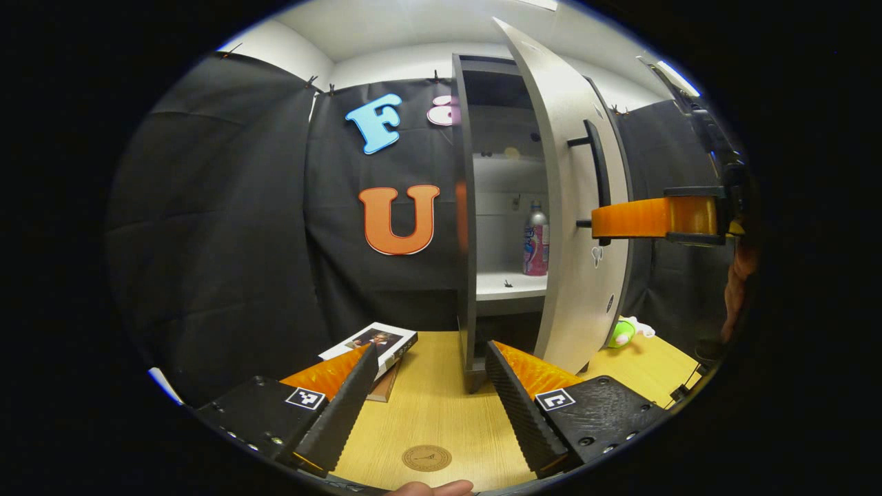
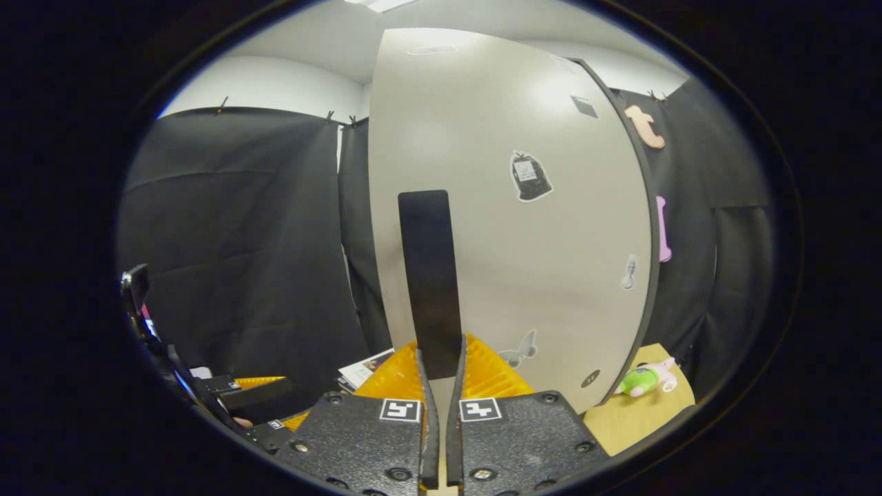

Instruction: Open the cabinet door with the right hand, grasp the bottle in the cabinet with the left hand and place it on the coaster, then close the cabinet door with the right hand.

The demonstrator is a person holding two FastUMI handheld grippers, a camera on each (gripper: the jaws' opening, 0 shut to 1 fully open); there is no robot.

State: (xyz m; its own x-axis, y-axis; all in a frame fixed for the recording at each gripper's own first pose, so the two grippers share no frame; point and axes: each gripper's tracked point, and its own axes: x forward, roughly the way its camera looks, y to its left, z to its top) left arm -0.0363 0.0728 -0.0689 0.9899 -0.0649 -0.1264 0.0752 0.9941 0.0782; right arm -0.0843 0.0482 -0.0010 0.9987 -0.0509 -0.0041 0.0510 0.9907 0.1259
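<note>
Beside bottle (image 1: 535,239), door (image 1: 566,207), book (image 1: 375,346)

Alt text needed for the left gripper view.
The cabinet door stands partly open, the right gripper on its black handle. A bottle stands upright on the shelf inside; the open left gripper hovers above a round coaster.

Cabinet: the tall grey cabinet (image 1: 467,207) stands on the pale wooden table (image 1: 441,406), its pale door (image 1: 565,207) swung open to the right.
Bottle: the pink-labelled bottle (image 1: 535,241) stands upright on a shelf inside.
Coaster: the round brown coaster (image 1: 426,457) lies before the cabinet.
Books: stacked books (image 1: 379,348) lie left of the cabinet.
Toy: a green-and-white plush toy (image 1: 626,331) lies right, behind the door.
</note>
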